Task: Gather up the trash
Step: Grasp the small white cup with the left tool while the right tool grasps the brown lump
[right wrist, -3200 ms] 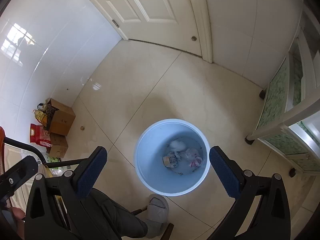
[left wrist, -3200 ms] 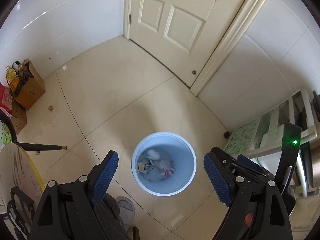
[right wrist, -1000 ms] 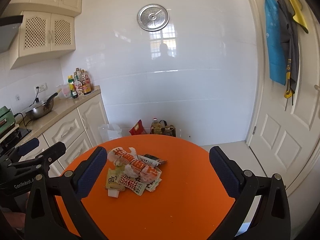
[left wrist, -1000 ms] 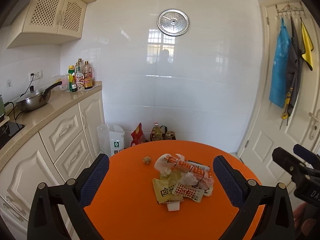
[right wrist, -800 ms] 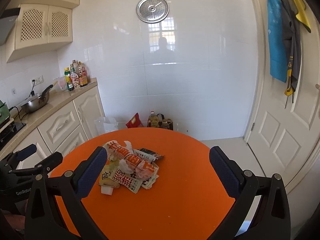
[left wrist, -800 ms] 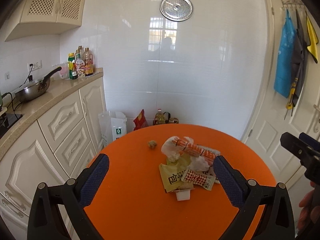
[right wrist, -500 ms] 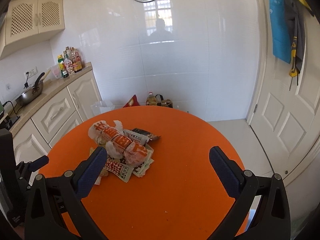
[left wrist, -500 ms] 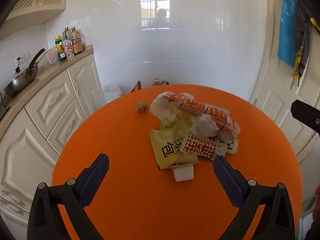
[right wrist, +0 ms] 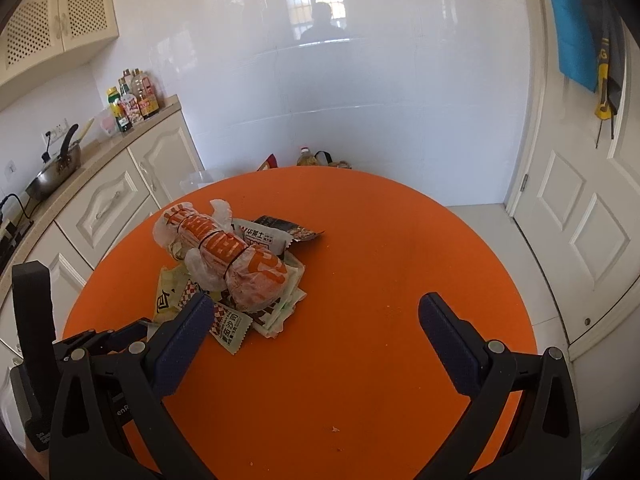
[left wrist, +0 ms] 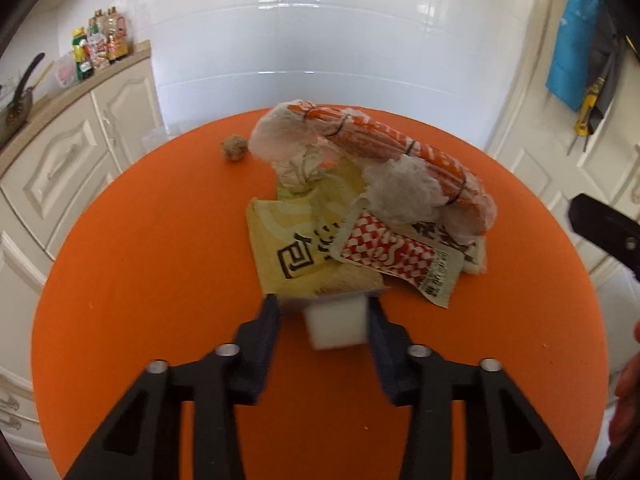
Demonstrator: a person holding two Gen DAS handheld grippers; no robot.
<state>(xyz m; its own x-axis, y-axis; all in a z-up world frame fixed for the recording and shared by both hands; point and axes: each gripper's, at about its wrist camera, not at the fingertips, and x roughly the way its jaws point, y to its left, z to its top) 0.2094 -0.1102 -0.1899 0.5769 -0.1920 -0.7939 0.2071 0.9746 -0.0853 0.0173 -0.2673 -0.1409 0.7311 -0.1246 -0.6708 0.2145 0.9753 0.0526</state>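
While its two blue-padded fingers [left wrist: 267, 332] stand close on either side of a small white cup [left wrist: 336, 325], the left gripper [left wrist: 324, 312] sits low over the orange round table [left wrist: 160, 280]. The left pad looks to be touching or just beside the cup's foil rim and the right pad lies against its right side, though blur keeps me from telling whether the cup is truly clamped. The cup lies at the near edge of the trash pile, its lip tucked under a yellow wrapper [left wrist: 296, 240] printed with black characters.

Just beyond the fingertips, a red-and-white checkered sachet [left wrist: 392, 256] overlaps the yellow wrapper on the right. Behind these lies crumpled white tissue [left wrist: 404, 192], and over it a long orange-printed plastic bag [left wrist: 392, 148] bound with thin bands, running diagonally across the pile. A small brown crumb ball [left wrist: 235, 148] sits apart, to the left of the bag's far end.

The right gripper [right wrist: 316, 324] hovers over bare tabletop to the right of the pile, its fingers [right wrist: 448, 340] spread wide with nothing between them. Its left fingertip overlaps the sachet's edge in the right wrist view, and whether they touch is unclear. In that view a dark snack packet [right wrist: 288, 227] shows at the far side of the pile.

Beyond the table stand cream cabinets [right wrist: 120, 196], bottles [right wrist: 132, 100] on the counter, and a white door [right wrist: 580, 216].
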